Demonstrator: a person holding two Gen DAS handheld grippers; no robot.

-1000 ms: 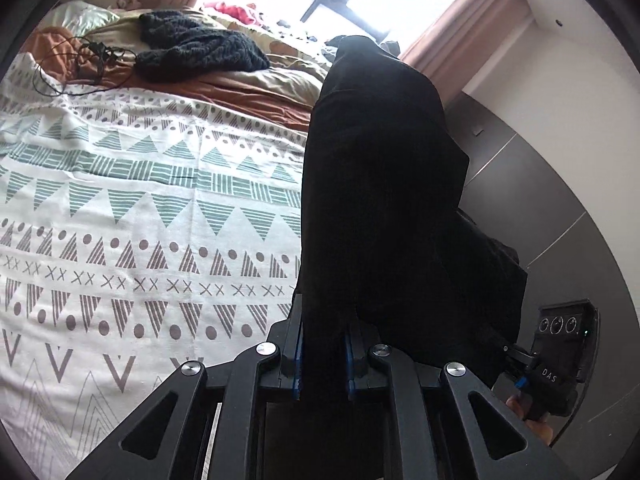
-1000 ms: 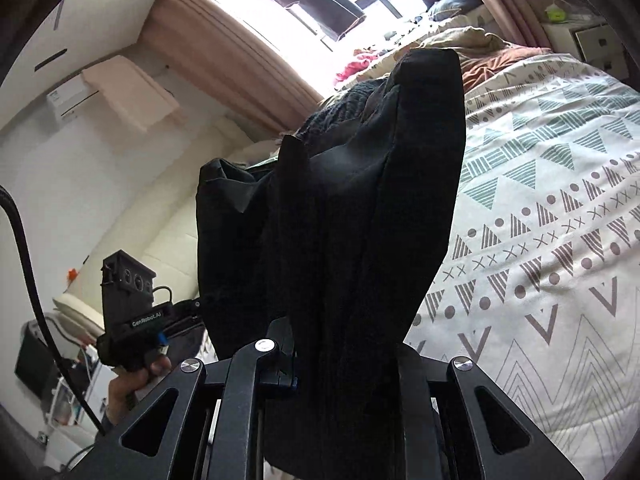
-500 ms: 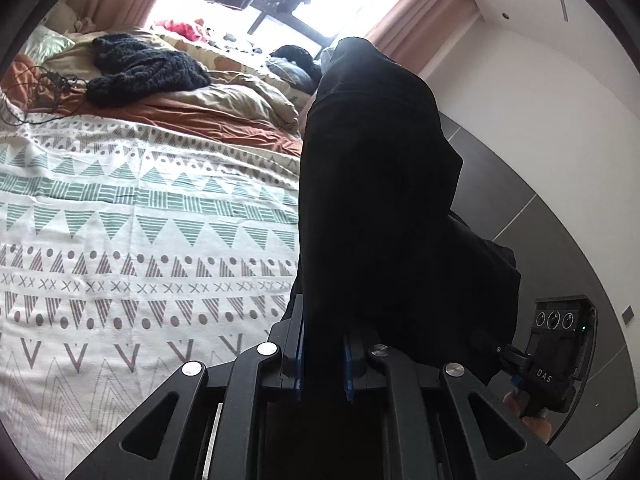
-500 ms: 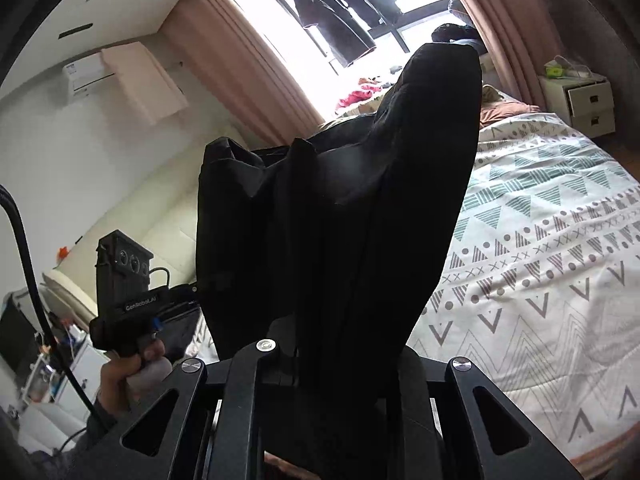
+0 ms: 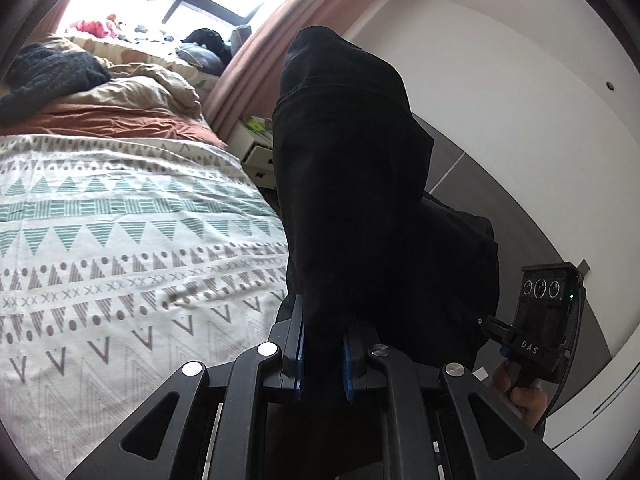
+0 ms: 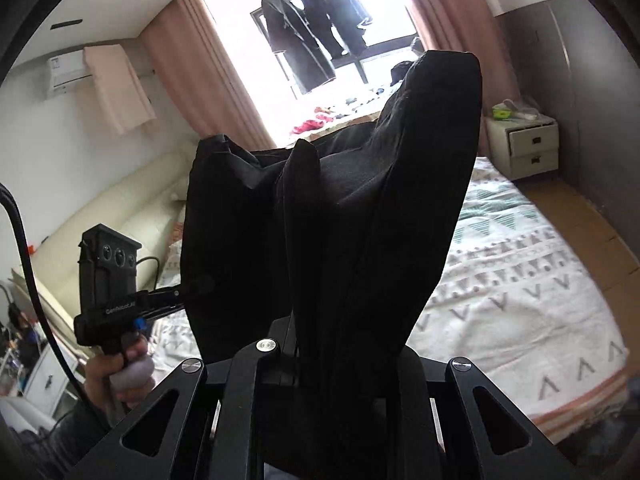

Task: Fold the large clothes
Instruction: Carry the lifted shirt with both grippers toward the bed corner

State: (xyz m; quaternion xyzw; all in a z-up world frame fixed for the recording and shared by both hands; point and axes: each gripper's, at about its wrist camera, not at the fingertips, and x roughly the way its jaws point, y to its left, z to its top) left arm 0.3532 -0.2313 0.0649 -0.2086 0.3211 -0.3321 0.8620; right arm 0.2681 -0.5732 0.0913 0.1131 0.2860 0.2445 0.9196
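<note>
patterned bedspread [image 5: 120, 216] | nightstand [image 6: 528, 146] | curtains [image 6: 180, 76] | AC unit [image 6: 64, 70]

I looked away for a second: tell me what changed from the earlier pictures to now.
Both grippers rose, lifting the black garment higher off the bed; the views swung up to take in more window, walls and the nightstand. Nothing was grabbed or released. The left gripper and right gripper stay clamped on the garment, which hangs bunched between them.

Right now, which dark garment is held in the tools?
The smooth black garment, clamped in both tools. The knit one lies on the bed; others hang at the window.
</note>
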